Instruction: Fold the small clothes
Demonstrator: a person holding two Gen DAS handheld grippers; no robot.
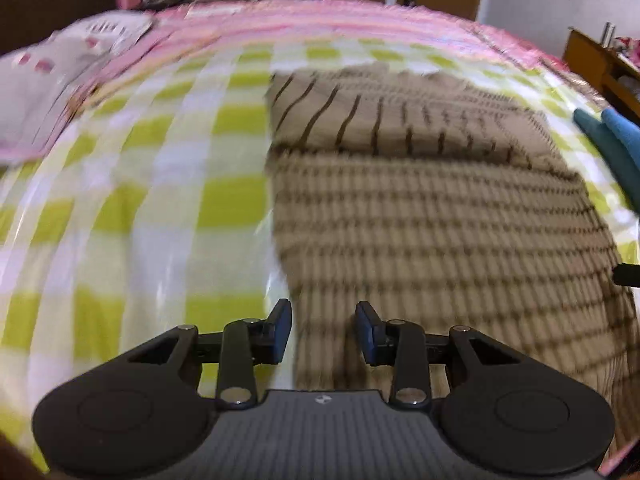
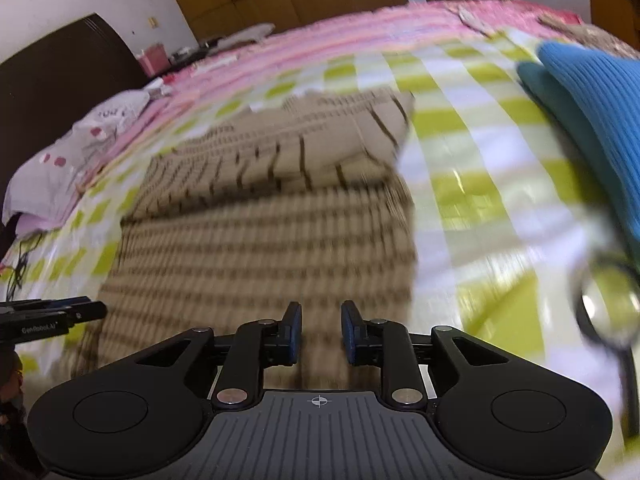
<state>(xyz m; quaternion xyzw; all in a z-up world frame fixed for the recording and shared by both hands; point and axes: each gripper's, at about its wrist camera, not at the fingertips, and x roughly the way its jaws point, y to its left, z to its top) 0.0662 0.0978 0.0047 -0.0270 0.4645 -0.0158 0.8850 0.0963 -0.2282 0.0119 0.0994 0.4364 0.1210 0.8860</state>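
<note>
Home bedroom (bed [image 1: 120, 208], pillow [image 2: 60, 172])

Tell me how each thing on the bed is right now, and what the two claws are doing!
Striped brown garment: lying on the bed, far part folded over on itself.
Blue clothes: piled at the right side, not touched.
Left claw: open, holding nothing, over the garment's left edge.
Right claw: open, holding nothing, over the garment's near right part.
Checked cover: spread over the bed, under the garment.
Pillow: lying by the headboard.
</note>
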